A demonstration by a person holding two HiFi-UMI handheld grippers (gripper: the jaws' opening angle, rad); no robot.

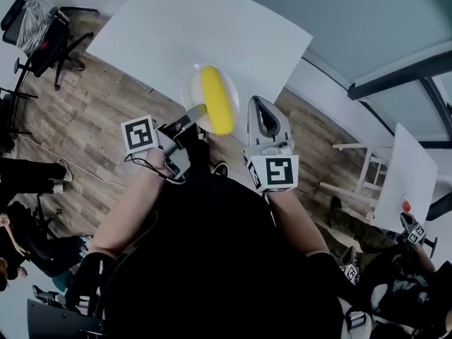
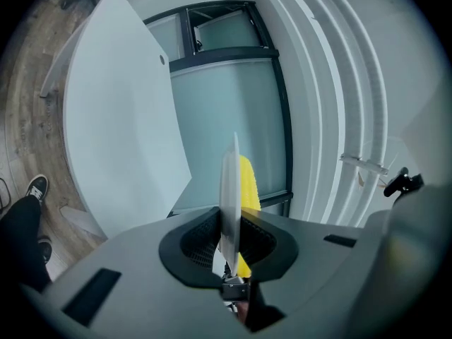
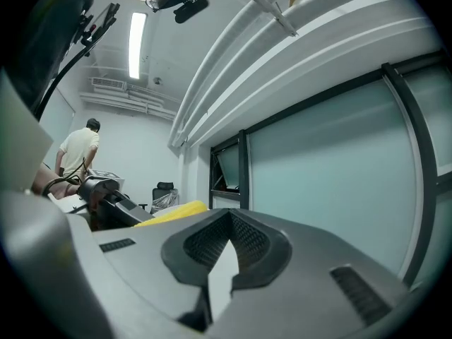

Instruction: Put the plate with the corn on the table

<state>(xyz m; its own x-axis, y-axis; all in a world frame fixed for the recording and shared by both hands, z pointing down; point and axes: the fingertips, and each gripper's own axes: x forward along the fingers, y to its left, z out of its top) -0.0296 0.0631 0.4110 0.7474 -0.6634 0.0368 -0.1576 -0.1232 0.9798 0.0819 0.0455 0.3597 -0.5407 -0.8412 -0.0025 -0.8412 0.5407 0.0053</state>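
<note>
A clear plate (image 1: 199, 85) carrying a yellow corn cob (image 1: 217, 99) hangs in the air over the near edge of the white table (image 1: 176, 34). My left gripper (image 1: 195, 113) is shut on the plate's near rim. In the left gripper view the plate (image 2: 229, 189) appears edge-on between the pads, with the corn (image 2: 248, 182) on its right side and the table (image 2: 113, 119) to the left. My right gripper (image 1: 263, 113) is beside the plate on the right, apart from it, shut with nothing in it (image 3: 224, 260). The corn (image 3: 173, 212) shows at its left.
Wooden floor (image 1: 85, 133) surrounds the table. A black office chair (image 1: 42, 34) stands at far left. At right is a second white table (image 1: 415, 175) where another person holds grippers (image 1: 415, 233). My shoe (image 1: 220, 169) shows below the plate.
</note>
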